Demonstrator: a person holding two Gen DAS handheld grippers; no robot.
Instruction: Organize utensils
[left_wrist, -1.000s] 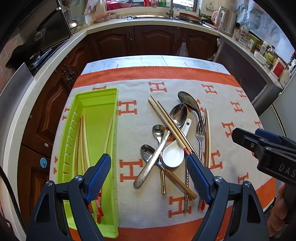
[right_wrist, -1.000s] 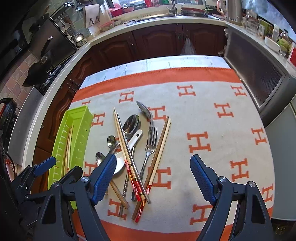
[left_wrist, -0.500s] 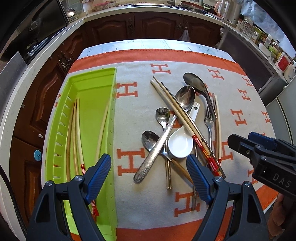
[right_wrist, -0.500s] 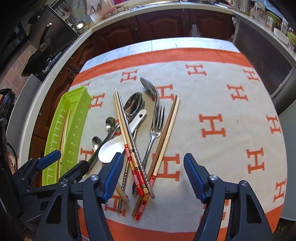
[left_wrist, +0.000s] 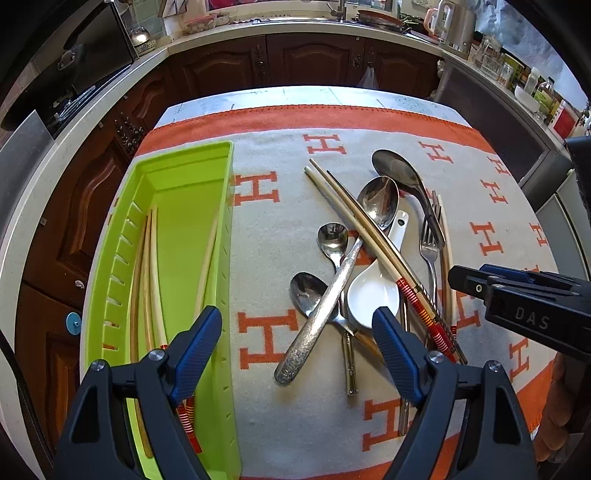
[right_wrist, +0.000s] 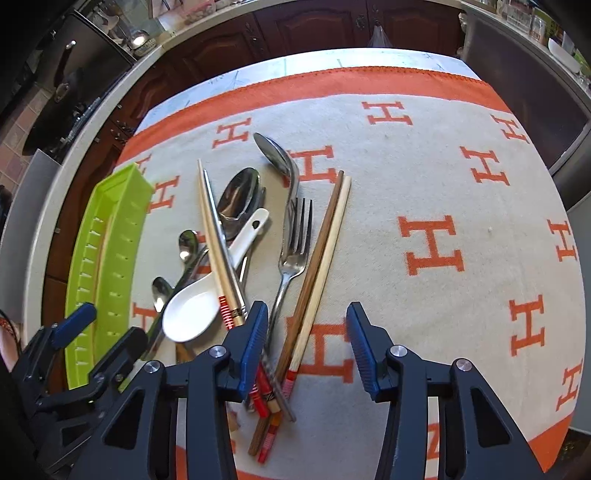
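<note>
A heap of utensils lies on the H-patterned cloth (right_wrist: 443, 177): a white ceramic spoon (right_wrist: 192, 314), several metal spoons, a fork (right_wrist: 295, 251), red-banded chopsticks (left_wrist: 384, 254), and a brown and cream chopstick pair (right_wrist: 325, 236). My right gripper (right_wrist: 306, 321) hangs low over that pair and the fork handle. Its jaws are closing, and the pads stand clear of both. My left gripper (left_wrist: 297, 328) is open above a textured spoon handle (left_wrist: 317, 325), beside the green tray (left_wrist: 227, 221), which holds several chopsticks (left_wrist: 151, 280).
The cloth covers a small table ringed by dark wooden kitchen cabinets and counters. The tray (right_wrist: 107, 236) runs along the table's left edge. Bare cloth spreads right of the heap. A person's hand (left_wrist: 557, 417) shows under the right gripper.
Both grippers have sunk toward the table, so the utensils look larger. The right gripper's jaws have narrowed around the chopstick pair and fork handle. The left jaws keep the same width.
</note>
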